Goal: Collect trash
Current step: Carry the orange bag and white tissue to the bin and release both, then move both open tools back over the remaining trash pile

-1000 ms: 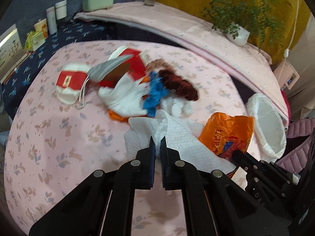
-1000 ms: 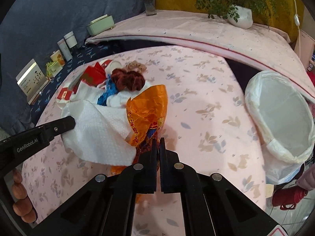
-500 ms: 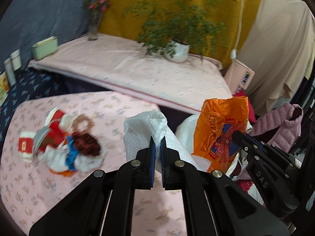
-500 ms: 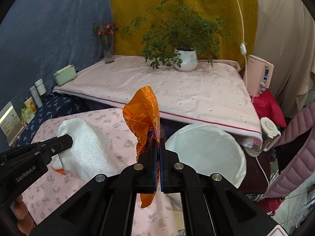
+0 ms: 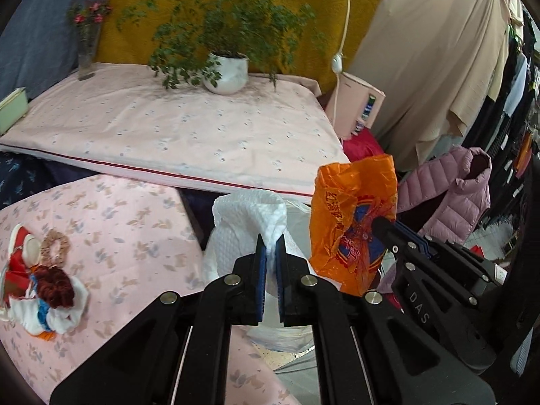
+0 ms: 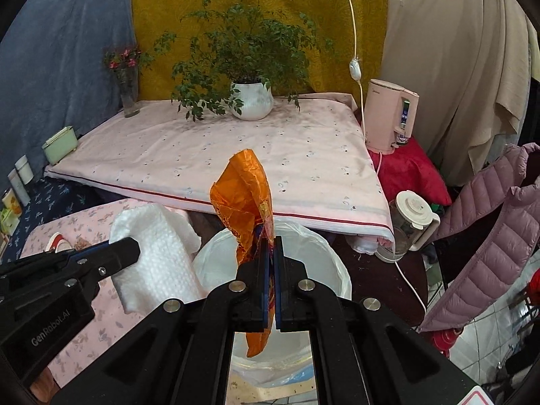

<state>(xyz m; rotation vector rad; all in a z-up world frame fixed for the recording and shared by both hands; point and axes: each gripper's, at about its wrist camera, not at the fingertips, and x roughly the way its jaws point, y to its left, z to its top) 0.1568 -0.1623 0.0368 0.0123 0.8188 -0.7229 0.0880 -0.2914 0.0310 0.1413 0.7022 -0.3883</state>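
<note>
Pink floral table point(image 5: 111, 222) w/ leftover trash; white-lined bin point(image 6: 314, 256) below both grippers. Left gripper point(image 5: 270, 246) pinches white paper towel point(image 5: 249, 216), right gripper point(image 6: 271, 253) pinches orange wrapper point(image 6: 244, 195).

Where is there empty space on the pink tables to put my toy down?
The back table is bare between the potted plant and its red-striped front edge. The flowered table is free beside the bin, but crowded at its left by the trash pile.
</note>
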